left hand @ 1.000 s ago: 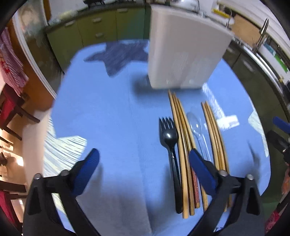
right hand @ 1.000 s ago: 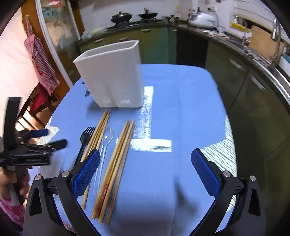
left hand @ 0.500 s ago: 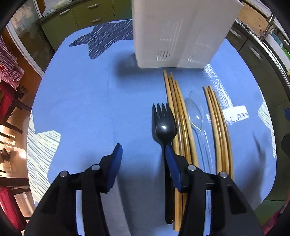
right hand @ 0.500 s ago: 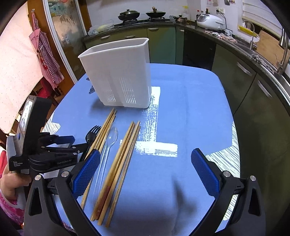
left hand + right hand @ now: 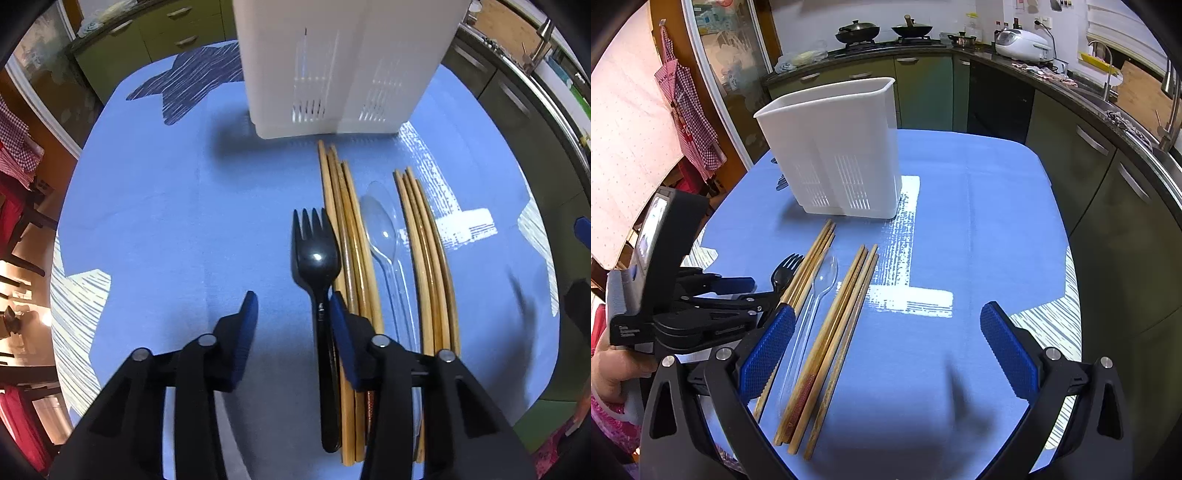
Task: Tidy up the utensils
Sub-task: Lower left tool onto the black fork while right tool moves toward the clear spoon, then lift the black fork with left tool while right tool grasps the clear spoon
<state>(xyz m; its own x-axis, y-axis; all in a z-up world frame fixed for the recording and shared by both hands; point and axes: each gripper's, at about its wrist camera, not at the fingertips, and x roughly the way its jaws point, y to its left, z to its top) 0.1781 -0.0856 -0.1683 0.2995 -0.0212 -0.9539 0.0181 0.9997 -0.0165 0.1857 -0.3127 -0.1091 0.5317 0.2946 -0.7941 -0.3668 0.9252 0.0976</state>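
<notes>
Nearest, the left tongs [image 5: 291, 314] hang half open over the blue counter [image 5: 155, 221], the right pad just beside the handle of one black fork [image 5: 317, 266], with nothing gripped. The right tongs [image 5: 886, 343] gape wide and empty above bare cloth on the right side. Right of the fork lie three chopsticks [image 5: 347, 236], one clear spoon [image 5: 382, 232], then three more chopsticks [image 5: 424, 240], all lengthwise. Beyond them stands one white caddy [image 5: 842, 155]. Open cloth spreads left and right to the rounded edges.
</notes>
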